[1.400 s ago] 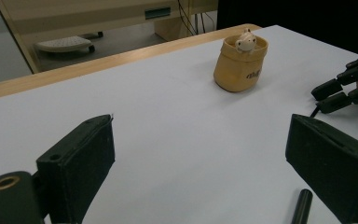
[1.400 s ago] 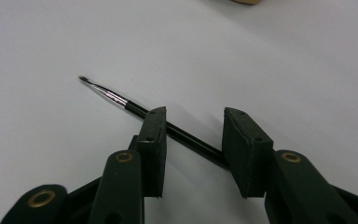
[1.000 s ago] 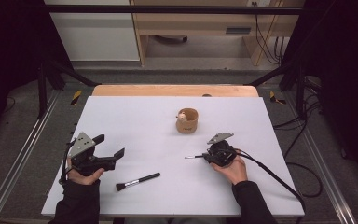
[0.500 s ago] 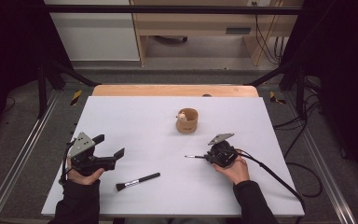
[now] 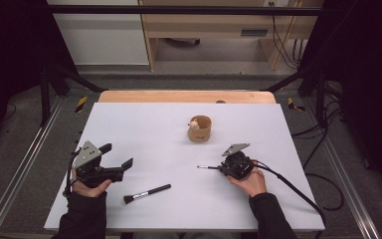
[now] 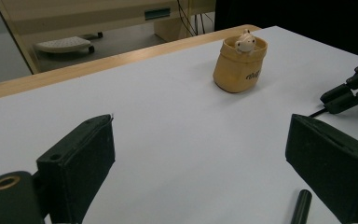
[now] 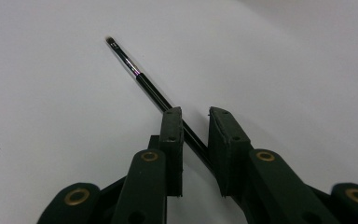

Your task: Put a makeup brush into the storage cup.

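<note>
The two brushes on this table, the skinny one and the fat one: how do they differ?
The thin brush is a slim stick with a tiny tip; the thick brush has a stouter handle and a broad bristle head. The thin brush sits between the jaws of the right tool, which have just been closing; the thick brush lies free on the table. Both have dark handles.

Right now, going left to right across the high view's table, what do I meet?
Left gripper → thick brush → tan pot → thin brush → right gripper, its jaws nearly shut around that brush's handle after closing further.
</note>
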